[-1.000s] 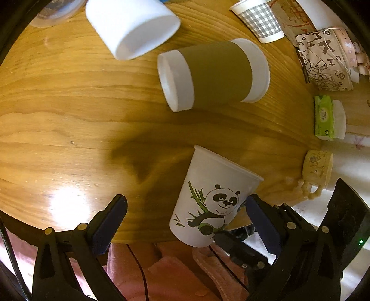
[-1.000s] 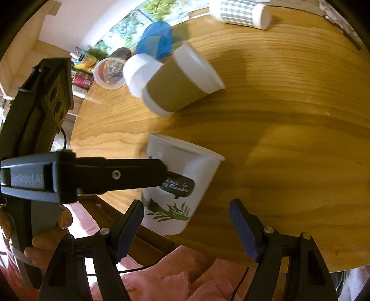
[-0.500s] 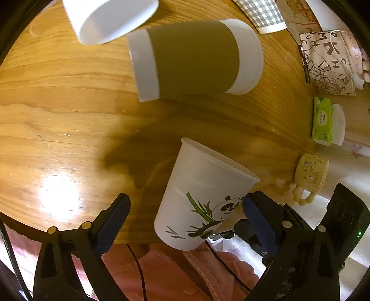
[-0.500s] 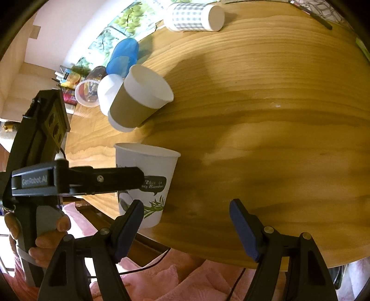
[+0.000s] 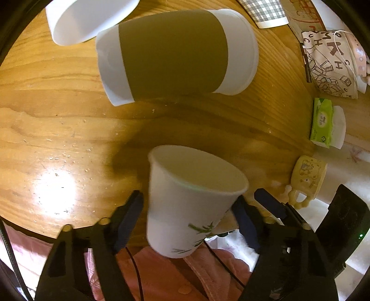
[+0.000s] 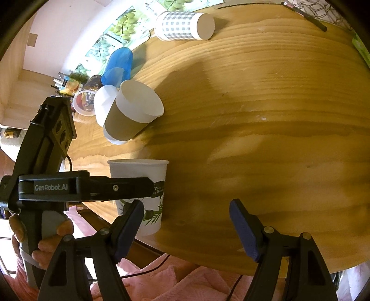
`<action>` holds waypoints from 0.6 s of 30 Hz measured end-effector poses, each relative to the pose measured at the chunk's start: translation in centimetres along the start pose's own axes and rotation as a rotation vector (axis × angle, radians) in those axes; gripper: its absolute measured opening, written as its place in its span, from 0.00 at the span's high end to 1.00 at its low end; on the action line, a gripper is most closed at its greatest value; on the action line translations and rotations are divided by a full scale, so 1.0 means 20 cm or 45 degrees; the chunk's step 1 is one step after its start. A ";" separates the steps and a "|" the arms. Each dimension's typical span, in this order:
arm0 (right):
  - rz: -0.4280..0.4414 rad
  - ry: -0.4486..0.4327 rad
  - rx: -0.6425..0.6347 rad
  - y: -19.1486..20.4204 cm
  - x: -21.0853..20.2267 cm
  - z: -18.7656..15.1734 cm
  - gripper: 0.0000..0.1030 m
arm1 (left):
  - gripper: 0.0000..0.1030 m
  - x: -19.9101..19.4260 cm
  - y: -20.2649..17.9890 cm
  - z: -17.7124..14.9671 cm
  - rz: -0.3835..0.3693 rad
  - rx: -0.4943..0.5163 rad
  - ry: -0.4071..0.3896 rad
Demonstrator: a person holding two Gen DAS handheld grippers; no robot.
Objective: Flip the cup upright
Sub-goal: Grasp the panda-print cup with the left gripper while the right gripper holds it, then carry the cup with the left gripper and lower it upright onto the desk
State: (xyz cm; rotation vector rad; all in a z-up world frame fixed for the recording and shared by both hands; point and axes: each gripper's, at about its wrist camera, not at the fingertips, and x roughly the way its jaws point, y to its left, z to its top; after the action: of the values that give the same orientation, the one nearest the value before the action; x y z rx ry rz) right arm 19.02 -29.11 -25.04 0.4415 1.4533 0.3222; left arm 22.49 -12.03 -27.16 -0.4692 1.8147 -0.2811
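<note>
Right now the panda cup [image 5: 192, 201] stands mouth-up between the fingers of the left gripper [image 5: 188, 217], at the very near edge of the desk [image 5: 57, 143]. From the right wrist view its base seems to sit at the edge, over the pink cloth [image 6: 161, 280] below. Whether the left fingers [image 5: 129, 215] actually press the wall is hard to say: the far pad looks to be against the cup, while a thin gap seems to show at the near one, so I cannot tell whether it is clamped. The right gripper [image 6: 185, 222] hangs just beside the cup with its fingers apart and nothing between them.

The main risk, I judge, is the edge. If the left fingers let go while part of the base overhangs, the light paper cup could tip off toward the lap. A squeeze too hard would buckle the thin wall. Pulling back carelessly could drag the rim and topple it again.

Farther off, the brown-sleeved cup [image 5: 175, 53] lies on its side; pushing forward could knock it rolling into the white cup [image 5: 85, 18] beyond it.
</note>
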 end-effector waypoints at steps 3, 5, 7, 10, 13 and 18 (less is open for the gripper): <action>-0.003 -0.001 0.005 -0.01 -0.01 0.00 0.25 | 0.28 0.00 0.01 0.01 -0.018 -0.019 0.008; -0.006 0.000 0.008 -0.02 -0.01 0.01 0.25 | 0.28 0.00 0.01 0.01 -0.023 -0.020 0.009; -0.007 -0.002 0.011 -0.02 -0.01 0.01 0.25 | 0.29 0.00 0.01 0.02 -0.024 -0.018 0.008; -0.008 -0.001 0.011 -0.03 -0.02 0.02 0.25 | 0.29 -0.01 0.01 0.02 -0.026 -0.017 0.006; -0.010 -0.002 0.004 -0.02 -0.02 0.03 0.25 | 0.29 -0.01 0.01 0.02 -0.018 -0.010 -0.006; -0.013 -0.005 -0.012 -0.02 -0.03 0.03 0.25 | 0.29 -0.04 0.00 0.01 -0.021 0.002 -0.038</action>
State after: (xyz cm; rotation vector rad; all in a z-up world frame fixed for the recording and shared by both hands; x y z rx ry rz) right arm 19.56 -29.71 -24.63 0.4267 1.4491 0.3198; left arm 22.96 -11.78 -26.61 -0.4852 1.7820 -0.2858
